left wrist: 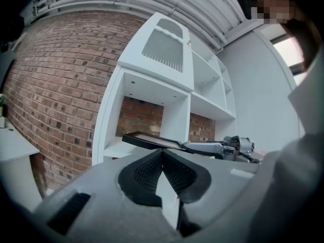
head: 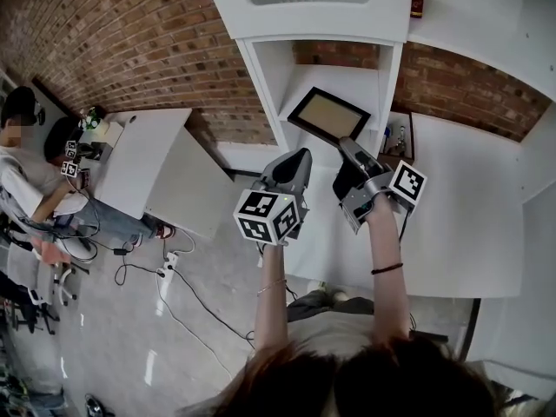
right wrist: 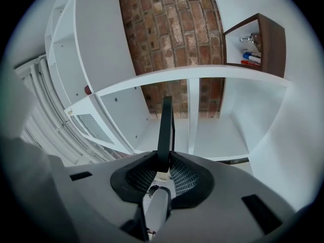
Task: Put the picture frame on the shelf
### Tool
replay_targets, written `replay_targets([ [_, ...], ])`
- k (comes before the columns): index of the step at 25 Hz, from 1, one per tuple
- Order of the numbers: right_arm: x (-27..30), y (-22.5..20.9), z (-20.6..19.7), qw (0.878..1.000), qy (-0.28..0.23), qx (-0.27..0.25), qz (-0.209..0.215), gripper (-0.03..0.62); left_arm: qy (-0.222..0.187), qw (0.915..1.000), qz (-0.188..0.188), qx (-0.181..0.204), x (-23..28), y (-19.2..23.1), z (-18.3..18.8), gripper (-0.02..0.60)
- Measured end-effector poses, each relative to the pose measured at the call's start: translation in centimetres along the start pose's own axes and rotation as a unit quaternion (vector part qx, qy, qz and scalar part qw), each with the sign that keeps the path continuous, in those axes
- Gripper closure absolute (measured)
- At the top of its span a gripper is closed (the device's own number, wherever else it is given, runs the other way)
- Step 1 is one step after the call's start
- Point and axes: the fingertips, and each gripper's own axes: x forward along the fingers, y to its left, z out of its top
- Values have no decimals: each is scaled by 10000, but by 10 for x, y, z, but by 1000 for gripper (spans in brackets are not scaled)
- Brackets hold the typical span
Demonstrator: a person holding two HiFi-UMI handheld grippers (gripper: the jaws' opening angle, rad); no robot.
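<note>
Progress: we grip picture frame (head: 330, 115) by its edge in right gripper (head: 346, 144), at shelf (head: 261, 76) opening | left gripper (head: 301, 156) closed, empty | remaining: set down, release.

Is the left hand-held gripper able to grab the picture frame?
Probably yes: the picture frame is just ahead with nothing between, though the left hand-held gripper is shut and must open first.

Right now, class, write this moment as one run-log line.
step: placing | right gripper: shut on picture frame | left gripper: shut, empty | picture frame: at shelf opening, not released
</note>
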Motion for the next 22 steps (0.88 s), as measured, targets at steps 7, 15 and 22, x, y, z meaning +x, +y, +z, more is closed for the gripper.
replay_targets([
  [7, 17, -3, 6, 9998, -193, -8, -37, 522, 13, 9998, -175, -14, 12, 19, 7, 571],
  [15, 32, -3, 15, 9993, -353, -64, -35, 522, -19, 9993, -379, 44, 25, 30, 15, 571],
  [22, 39, -7, 18, 9989, -457, -77, -56, 522, -29, 9988, -479, 18, 33, 38, 14, 571],
])
